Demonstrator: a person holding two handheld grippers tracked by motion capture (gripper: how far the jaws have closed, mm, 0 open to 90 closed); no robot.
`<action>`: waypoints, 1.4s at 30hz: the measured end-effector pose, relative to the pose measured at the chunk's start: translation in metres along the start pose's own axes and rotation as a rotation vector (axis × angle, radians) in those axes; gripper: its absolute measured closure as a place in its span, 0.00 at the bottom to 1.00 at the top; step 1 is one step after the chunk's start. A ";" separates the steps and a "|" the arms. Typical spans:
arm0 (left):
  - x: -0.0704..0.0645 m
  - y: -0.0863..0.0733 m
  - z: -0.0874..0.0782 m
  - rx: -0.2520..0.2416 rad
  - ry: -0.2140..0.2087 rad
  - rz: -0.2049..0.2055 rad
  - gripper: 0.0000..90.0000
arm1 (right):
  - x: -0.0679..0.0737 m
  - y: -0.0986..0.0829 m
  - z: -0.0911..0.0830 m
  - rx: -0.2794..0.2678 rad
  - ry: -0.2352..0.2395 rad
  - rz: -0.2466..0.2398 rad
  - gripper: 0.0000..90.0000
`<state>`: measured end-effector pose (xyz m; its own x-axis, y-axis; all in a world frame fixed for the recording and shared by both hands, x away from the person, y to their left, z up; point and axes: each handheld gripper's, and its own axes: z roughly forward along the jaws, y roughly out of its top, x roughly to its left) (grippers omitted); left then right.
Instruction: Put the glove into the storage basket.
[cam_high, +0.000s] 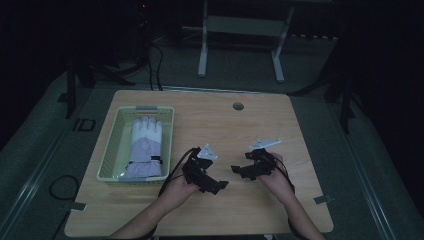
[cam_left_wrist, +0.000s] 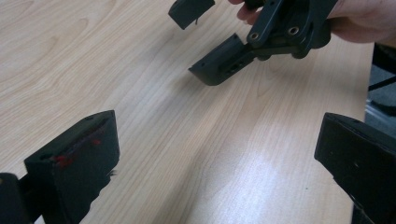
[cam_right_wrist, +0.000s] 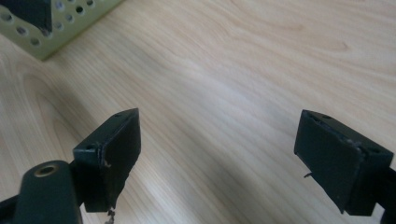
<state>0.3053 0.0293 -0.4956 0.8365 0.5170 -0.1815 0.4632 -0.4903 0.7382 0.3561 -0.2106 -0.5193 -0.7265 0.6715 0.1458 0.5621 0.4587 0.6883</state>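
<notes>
A white and lilac glove (cam_high: 145, 146) lies flat inside a pale green perforated basket (cam_high: 109, 150) on the left of the wooden table (cam_high: 225, 125). My left gripper (cam_high: 216, 185) hovers over the table's front middle, open, nothing between its jaws (cam_left_wrist: 219, 154). My right gripper (cam_high: 237, 171) faces it from the right, also open and empty (cam_right_wrist: 219, 154). In the left gripper view the right gripper (cam_left_wrist: 219, 42) is held by a hand at the top. A corner of the basket (cam_right_wrist: 51, 28) sits at the top left of the right gripper view.
A round grommet (cam_high: 238, 106) sits near the table's far edge. Beyond the table stands a white frame (cam_high: 240, 35) on the dark floor. Black cables (cam_high: 172, 172) trail from the left gripper. Bare wood lies between the basket and the grippers.
</notes>
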 end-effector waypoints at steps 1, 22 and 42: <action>0.000 -0.001 0.002 -0.001 -0.009 -0.006 0.00 | -0.002 -0.004 -0.001 -0.003 0.004 -0.005 0.16; -0.019 -0.033 0.026 -0.014 -0.025 0.013 0.00 | -0.014 -0.067 -0.029 -0.067 -0.002 -0.019 0.17; -0.026 -0.066 0.025 -0.092 -0.052 0.047 0.00 | -0.014 -0.081 -0.036 -0.140 -0.041 -0.029 0.16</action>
<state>0.2605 0.0303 -0.5557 0.8721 0.4562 -0.1771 0.3960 -0.4453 0.8030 0.3066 -0.2777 -0.5517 -0.7234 0.6835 0.0976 0.4785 0.3943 0.7846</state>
